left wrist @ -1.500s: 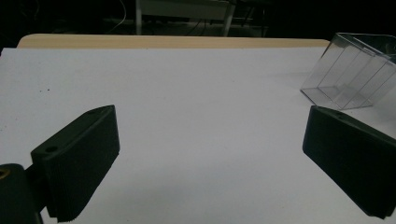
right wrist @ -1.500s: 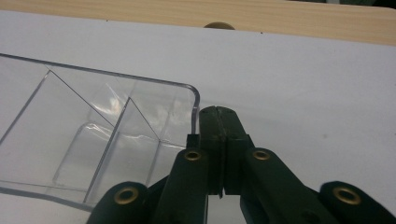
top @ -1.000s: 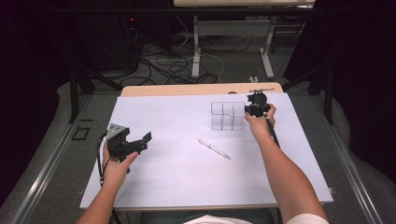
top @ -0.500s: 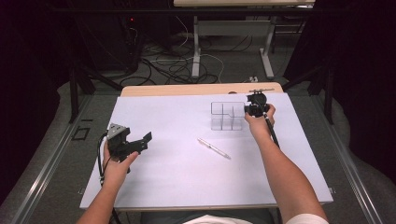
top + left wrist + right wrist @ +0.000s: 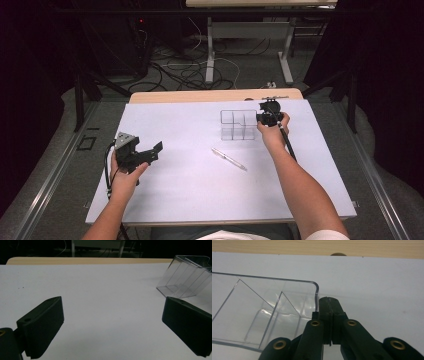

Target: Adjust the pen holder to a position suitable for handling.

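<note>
The clear organizer (image 5: 262, 312) sits touching the closed right hand-held gripper (image 5: 329, 305).

No visible change across the second. Right gripper (image 5: 269, 116), jaws pressed together, sits at the clear organizer's (image 5: 238, 124) 3 o'clock edge, same as before. Left gripper (image 5: 145, 152), jaws apart, holds its spot. Pen (image 5: 229, 159) unmoved at the organizer's 6 o'clock.

glossy clear plastic organizer (image 5: 262, 315), matt white table sheet (image 5: 190, 190)
</note>
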Motion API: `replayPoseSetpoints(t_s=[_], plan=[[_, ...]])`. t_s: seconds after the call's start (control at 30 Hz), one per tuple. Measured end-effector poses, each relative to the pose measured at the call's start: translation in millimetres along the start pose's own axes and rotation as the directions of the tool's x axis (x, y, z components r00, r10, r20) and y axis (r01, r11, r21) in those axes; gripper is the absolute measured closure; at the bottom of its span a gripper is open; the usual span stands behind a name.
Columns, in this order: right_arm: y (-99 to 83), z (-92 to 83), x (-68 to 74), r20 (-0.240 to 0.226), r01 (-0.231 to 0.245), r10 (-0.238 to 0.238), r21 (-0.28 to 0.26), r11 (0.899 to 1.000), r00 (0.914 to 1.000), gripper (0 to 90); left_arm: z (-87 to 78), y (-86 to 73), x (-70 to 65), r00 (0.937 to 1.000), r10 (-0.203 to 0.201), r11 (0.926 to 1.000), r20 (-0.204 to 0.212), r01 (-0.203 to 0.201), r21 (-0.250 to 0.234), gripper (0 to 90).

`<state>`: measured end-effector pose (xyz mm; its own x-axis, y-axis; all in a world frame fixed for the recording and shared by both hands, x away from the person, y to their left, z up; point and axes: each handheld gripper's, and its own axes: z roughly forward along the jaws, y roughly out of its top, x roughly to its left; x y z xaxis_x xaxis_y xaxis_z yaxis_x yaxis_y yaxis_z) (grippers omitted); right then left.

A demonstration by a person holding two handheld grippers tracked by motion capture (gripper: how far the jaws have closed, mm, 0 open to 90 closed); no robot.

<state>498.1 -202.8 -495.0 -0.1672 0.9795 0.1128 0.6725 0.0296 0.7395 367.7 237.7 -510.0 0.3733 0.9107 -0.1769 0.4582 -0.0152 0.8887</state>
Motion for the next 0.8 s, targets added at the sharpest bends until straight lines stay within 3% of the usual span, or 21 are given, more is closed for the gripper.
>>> replayPoseSetpoints(t_s=[0.27,0.8], plan=[[-3.6,0.9,19.3,-0.032,-0.012,0.011,0.000,1.000,0.9994,90.0,0.0,-0.2,-0.8,1.0000,-0.007,1.0000,0.000,0.007,0.000,4.0],[-7.0,4.5,47.7,-0.085,0.020,-0.020,0.000,1.000,0.9962,90.0,0.1,0.0,-0.5,1.0000,0.004,1.0000,0.000,-0.004,0.005,4.0]])
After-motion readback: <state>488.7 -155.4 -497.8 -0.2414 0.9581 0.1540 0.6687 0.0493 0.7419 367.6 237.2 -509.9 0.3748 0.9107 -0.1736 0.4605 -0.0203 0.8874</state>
